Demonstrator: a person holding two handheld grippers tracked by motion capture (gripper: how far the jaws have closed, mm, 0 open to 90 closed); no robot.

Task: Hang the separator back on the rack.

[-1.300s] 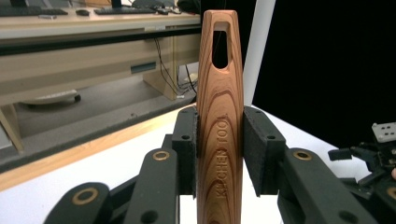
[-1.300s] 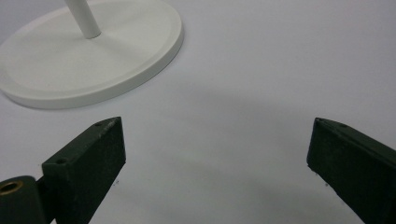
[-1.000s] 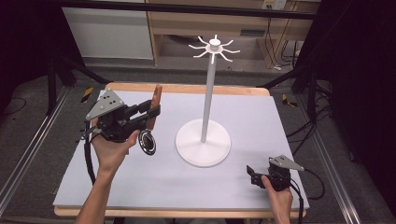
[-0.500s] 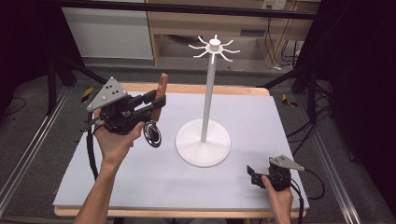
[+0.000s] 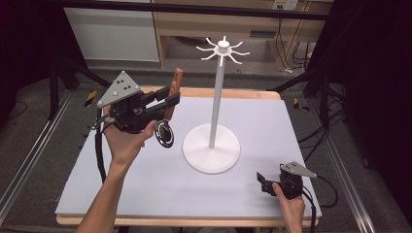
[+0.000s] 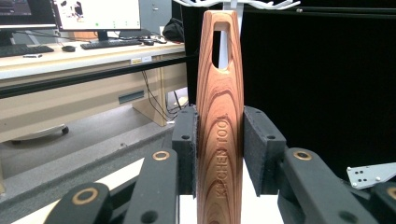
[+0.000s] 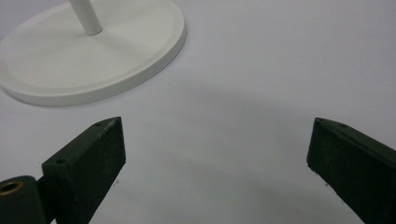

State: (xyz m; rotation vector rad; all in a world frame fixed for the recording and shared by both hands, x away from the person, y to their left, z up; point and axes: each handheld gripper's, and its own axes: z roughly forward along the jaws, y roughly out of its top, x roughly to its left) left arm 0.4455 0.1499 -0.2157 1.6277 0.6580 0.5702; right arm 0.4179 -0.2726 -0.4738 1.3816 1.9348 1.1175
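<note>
The wooden tool [image 6: 219,116] is clamped between the two pads of the left gripper [image 6: 219,149]. Its handle stands upright between the jaws, with a long slot near the top end and the words "KITCHEN TOOL" on the wood. In the high view the tool [image 5: 176,87] is in the air over the left rear part of the table [image 5: 145,194], well above the surface, and a round black head [image 5: 164,133] hangs at its lower end. The left gripper [image 5: 167,101] points toward the stand [image 5: 214,145], and the left hand [image 5: 124,143] holds it from below with the forearm raised from the near edge. The hooks of the stand are higher than the handle and apart from it.

The right gripper [image 5: 262,182] rests low at the near right corner of the table, in the right hand [image 5: 286,199]. Its jaws are spread wide with nothing between them, and they face the round base [image 7: 93,51] of the stand.
</note>
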